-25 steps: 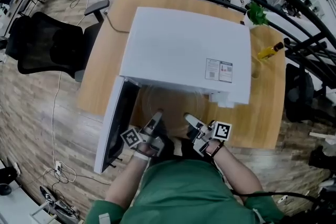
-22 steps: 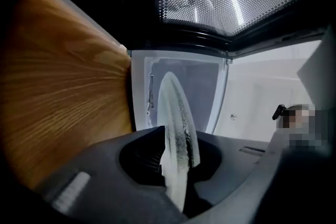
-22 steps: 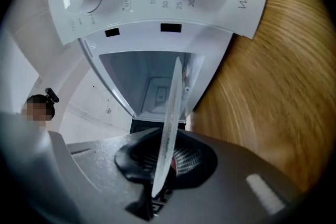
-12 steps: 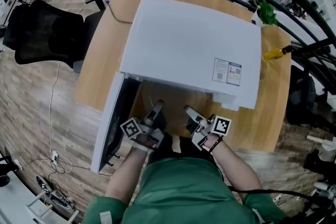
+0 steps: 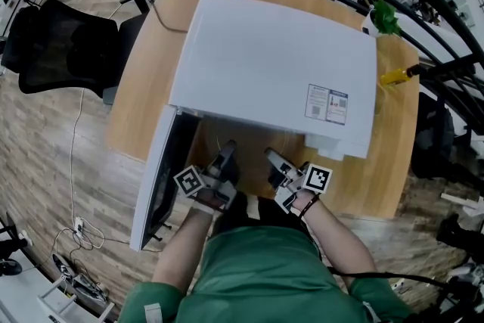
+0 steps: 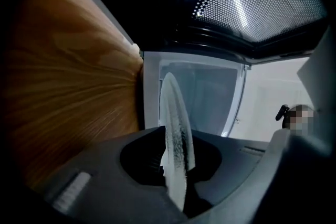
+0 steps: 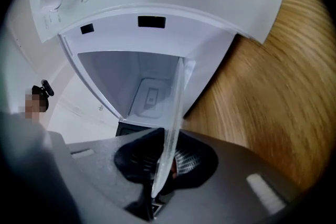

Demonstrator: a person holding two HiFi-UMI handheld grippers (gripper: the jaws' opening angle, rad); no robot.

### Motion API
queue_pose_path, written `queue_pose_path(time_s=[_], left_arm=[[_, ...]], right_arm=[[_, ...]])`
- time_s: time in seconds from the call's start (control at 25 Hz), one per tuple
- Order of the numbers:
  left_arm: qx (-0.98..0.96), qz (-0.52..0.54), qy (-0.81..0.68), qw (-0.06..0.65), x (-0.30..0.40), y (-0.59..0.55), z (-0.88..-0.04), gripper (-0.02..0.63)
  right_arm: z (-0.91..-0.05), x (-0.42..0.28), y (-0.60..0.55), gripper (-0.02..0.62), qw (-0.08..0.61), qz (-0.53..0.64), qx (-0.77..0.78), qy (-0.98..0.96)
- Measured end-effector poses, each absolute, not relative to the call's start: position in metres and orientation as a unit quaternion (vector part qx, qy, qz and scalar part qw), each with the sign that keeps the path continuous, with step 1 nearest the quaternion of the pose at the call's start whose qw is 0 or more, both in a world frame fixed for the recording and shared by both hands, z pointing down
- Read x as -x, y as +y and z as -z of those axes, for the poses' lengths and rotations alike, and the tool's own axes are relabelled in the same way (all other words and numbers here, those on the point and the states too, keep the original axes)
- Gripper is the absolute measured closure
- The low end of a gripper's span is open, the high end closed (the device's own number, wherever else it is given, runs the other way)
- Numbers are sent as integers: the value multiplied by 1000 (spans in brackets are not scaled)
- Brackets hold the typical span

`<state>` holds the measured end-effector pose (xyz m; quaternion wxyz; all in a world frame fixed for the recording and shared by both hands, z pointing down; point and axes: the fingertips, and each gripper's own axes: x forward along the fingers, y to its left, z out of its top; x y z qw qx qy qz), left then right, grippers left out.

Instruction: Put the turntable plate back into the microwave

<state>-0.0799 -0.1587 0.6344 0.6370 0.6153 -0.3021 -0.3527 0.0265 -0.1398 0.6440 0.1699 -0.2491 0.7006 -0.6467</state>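
Head view high above, steeply down on microwave (image 5: pixel 272 64) and bench (image 5: pixel 393 163), gripper views low and close, facing its open cavity (image 6: pixel 202 97), which both share.

Wooden table (image 5: pixel 130 113). Black office chair (image 5: pixel 57 45) just left of the table, its armrest near the table's far-left corner. Yellow bottle (image 5: pixel 395 76) at the table's right edge. Green plant (image 5: pixel 385 17) at the table's far-right corner. Black railing (image 5: pixel 427 7) beyond the table.
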Motion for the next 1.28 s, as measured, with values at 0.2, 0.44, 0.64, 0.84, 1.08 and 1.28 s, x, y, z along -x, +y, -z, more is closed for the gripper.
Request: queue_pose_path(time_s=[0.2,0.44,0.64,0.84,1.08,1.28], left_arm=[[-598,352,-320,645,78,-162,-641,572],[-575,366,-338,650,77,-170,-641,571],[-570,368,-344,649,77,-172,-643,571],[-573,369,-348,644,77,-175,-641,571],[-574,370,-352,640,76,-184,-640,571],[-577,363,-360,637,74,-189,-642,569]], right_arm=[[-646,-29,-149,538,175,650,279,685],[-640,-22,-153,476,176,652,276,684],[-643,-17,-139,463,165,657,269,685],[-646,-11,-118,456,149,669,263,679],[-651,0,-97,457,121,681,260,674],[-655,2,-97,489,111,680,275,671]])
